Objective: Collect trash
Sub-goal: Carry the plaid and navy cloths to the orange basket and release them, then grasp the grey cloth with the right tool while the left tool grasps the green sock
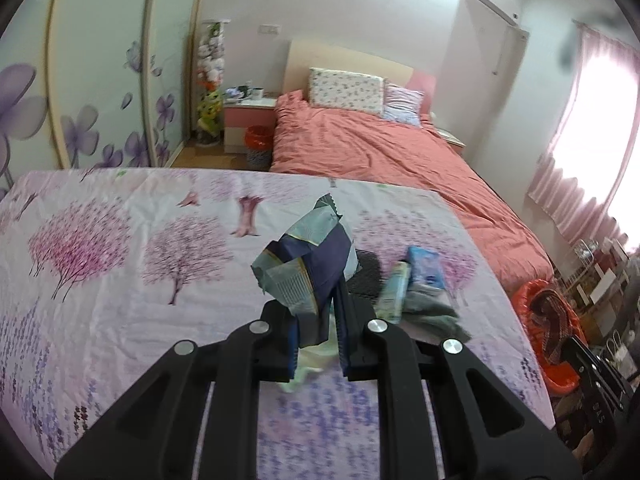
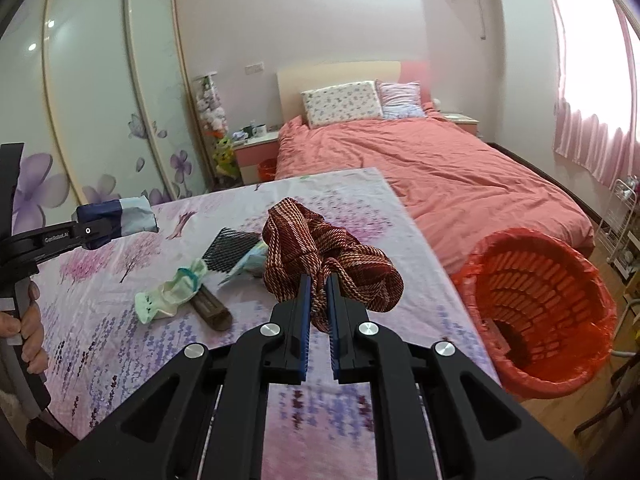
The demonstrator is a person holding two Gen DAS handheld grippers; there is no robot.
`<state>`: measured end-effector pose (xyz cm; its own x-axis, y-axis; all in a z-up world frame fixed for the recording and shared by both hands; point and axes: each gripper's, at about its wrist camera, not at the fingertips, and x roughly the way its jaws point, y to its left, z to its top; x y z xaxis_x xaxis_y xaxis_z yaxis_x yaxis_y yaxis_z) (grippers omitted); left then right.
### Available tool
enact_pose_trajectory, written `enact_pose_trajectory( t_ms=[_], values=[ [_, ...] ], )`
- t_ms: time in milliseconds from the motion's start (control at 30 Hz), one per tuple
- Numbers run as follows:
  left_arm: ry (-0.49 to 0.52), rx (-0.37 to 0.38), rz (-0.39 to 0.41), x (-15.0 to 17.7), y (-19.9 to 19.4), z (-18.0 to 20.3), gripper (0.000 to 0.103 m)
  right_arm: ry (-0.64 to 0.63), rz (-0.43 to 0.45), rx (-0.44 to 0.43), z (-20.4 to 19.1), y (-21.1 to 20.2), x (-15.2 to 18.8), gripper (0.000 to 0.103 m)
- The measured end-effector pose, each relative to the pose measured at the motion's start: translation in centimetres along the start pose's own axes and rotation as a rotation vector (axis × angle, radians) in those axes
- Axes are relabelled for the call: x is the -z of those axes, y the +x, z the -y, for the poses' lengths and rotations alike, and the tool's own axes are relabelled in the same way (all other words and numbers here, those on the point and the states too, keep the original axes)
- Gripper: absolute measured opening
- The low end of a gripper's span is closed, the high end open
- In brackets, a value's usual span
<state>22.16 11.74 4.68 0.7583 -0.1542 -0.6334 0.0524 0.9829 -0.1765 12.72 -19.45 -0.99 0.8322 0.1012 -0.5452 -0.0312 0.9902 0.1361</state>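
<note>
My left gripper [image 1: 316, 304] is shut on a crumpled blue and pale green snack wrapper [image 1: 306, 256] and holds it above the flowered table [image 1: 120, 260]; it also shows in the right wrist view [image 2: 116, 218]. My right gripper [image 2: 318, 284] is shut on a dark red patterned cloth [image 2: 332, 264], held above the table's right side. The red trash basket [image 2: 540, 312] with a red liner stands on the floor right of the table, tilted toward me. More trash lies on the table: a pale green wrapper [image 2: 168, 296], a black mesh piece [image 2: 230, 250], a brown strip [image 2: 212, 310].
A blue packet [image 1: 426, 268] and a grey cloth [image 1: 432, 312] lie on the table by the wrappers. A bed with a pink cover [image 2: 440, 176] stands beyond the table. A second small red bin [image 1: 256, 144] sits by the nightstand. A wire rack [image 2: 620, 220] is at the right wall.
</note>
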Motion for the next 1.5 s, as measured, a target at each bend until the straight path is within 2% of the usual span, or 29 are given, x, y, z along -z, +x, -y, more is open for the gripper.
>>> enact_pose_trajectory(
  t_ms=[300,633,900,1067,1200,1267,1300,1333,1367,1400,1433,1500],
  values=[
    [0.101,0.067,0.011,0.6,-0.9,7.3,0.016,0.069,0.035,0.059,4.5,-2.2,0.5,0.008],
    [0.189,0.201,0.001,2.5,-0.8,15.9,0.016,0.158,0.071,0.136,9.9,-3.9,1.1,0.008],
    [0.228,0.308,-0.046,4.8,0.8,21.8,0.016,0.238,0.081,0.208,14.3,-3.9,1.8,0.008],
    [0.238,0.422,-0.086,6.1,2.9,26.5,0.016,0.282,0.079,0.24,17.6,-3.2,1.8,0.008],
    [0.287,0.513,-0.134,6.9,5.8,31.0,0.016,0.388,0.07,0.235,21.5,-1.9,1.6,0.008],
    [0.31,0.534,-0.162,7.7,7.7,33.0,0.019,0.422,0.066,0.214,23.0,-1.1,1.8,0.012],
    [0.314,0.535,-0.187,8.2,8.9,33.7,0.029,0.44,0.058,0.2,23.9,-0.6,1.9,0.014],
    [0.318,0.536,-0.205,8.5,9.6,34.2,0.041,0.454,0.059,0.196,24.3,-0.4,2.0,0.022],
    [0.327,0.538,-0.224,8.9,10.5,34.6,0.046,0.467,0.062,0.194,24.6,-0.3,2.2,0.027],
    [0.343,0.526,-0.234,9.3,11.3,34.9,0.05,0.477,0.065,0.198,25.2,-0.1,2.3,0.038],
    [0.35,0.516,-0.238,9.5,11.8,34.9,0.051,0.476,0.066,0.207,25.2,-0.2,2.5,0.048],
    [0.356,0.491,-0.248,9.7,12.7,34.6,0.053,0.459,0.064,0.242,25.2,-0.1,2.8,0.052]
  ],
)
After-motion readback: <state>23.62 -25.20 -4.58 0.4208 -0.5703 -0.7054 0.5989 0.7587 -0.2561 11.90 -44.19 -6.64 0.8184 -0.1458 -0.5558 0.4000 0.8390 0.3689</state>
